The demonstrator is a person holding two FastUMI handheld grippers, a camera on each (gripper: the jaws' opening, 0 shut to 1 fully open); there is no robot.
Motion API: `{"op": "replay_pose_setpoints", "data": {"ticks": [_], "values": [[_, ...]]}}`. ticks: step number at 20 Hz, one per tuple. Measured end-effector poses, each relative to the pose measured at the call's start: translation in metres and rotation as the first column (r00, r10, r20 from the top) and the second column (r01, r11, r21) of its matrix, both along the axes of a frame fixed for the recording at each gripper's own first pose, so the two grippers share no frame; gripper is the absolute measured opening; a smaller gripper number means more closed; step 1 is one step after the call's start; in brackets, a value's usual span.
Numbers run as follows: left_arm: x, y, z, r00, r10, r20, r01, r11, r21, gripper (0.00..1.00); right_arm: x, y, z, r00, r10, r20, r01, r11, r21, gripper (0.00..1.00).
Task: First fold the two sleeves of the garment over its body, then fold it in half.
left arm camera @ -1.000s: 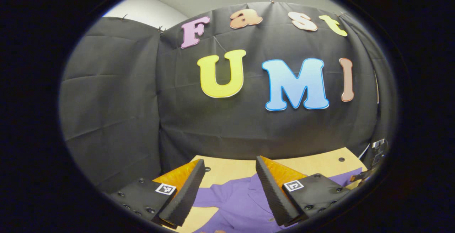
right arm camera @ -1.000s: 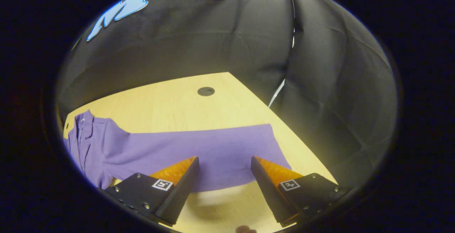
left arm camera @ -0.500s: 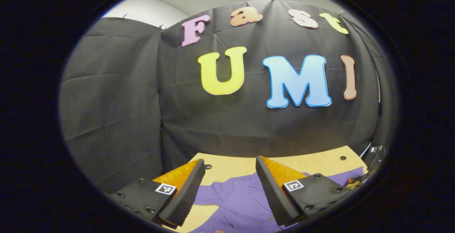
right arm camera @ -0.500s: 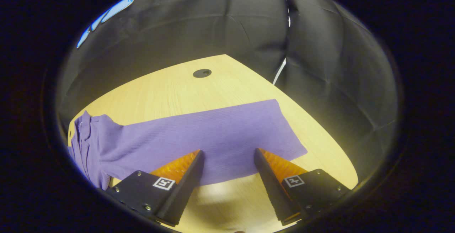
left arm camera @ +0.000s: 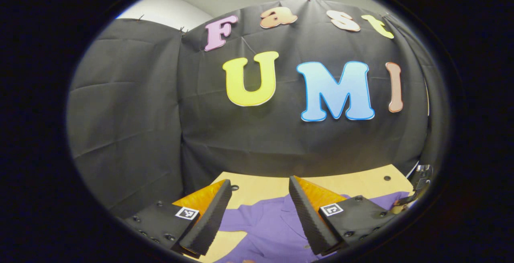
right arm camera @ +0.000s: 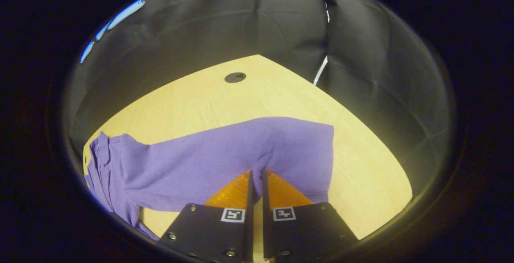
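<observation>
Two folds of the sleeves are still to do, as I judge it, and the fold in half after them. My right gripper (right arm camera: 257, 174) is closed on the near edge of one long sleeve (right arm camera: 241, 154) of the purple ribbed fabric garment (right arm camera: 116, 166), which lies spread on the light wooden desk (right arm camera: 249, 98). The cloth wrinkles around the tips, so the first fold is only beginning. My left gripper (left arm camera: 261, 198) has its fingers apart and holds nothing, above the collar part of the garment.
</observation>
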State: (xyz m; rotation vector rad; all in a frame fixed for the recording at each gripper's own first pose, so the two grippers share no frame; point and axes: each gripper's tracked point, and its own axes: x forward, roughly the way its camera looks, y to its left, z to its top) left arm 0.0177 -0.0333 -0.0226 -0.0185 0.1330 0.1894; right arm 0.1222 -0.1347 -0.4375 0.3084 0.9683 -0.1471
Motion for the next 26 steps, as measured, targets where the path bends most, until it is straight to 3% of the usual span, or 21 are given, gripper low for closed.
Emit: {"op": "replay_pose_setpoints", "data": {"ticks": [1,3,5,10,19,26], "values": [[-0.001,0.002,-0.001,1.0,0.001,-0.001,-0.001,1.0,-0.002,0.99,0.006,-0.003,0.001,1.0,-0.011,0.008,0.011,1.0,-0.004,0.11],[-0.002,0.005,-0.003,1.0,0.0,-0.003,0.0,1.0,-0.007,0.98,0.006,0.007,0.011,1.0,-0.018,0.0,0.018,0.999,0.04,0.01],[-0.001,0.009,-0.006,1.0,-0.004,-0.008,0.004,1.0,-0.016,0.99,0.005,0.008,0.018,1.0,-0.014,0.01,0.014,0.999,0.034,0.01],[-0.002,0.022,-0.011,1.0,-0.011,-0.01,0.011,1.0,-0.027,0.99,0.01,0.057,0.049,0.997,0.044,0.07,-0.048,0.997,0.062,0.02],[-0.028,0.104,-0.025,0.999,0.039,-0.024,-0.04,0.999,-0.02,0.99,0.02,0.178,0.113,0.966,0.189,0.177,-0.211,0.971,0.114,0.01],[-0.038,0.178,-0.043,0.996,0.074,-0.04,-0.075,0.997,-0.031,0.99,0.007,0.292,0.144,0.94,0.261,0.219,-0.297,0.942,0.155,0.01]]}}
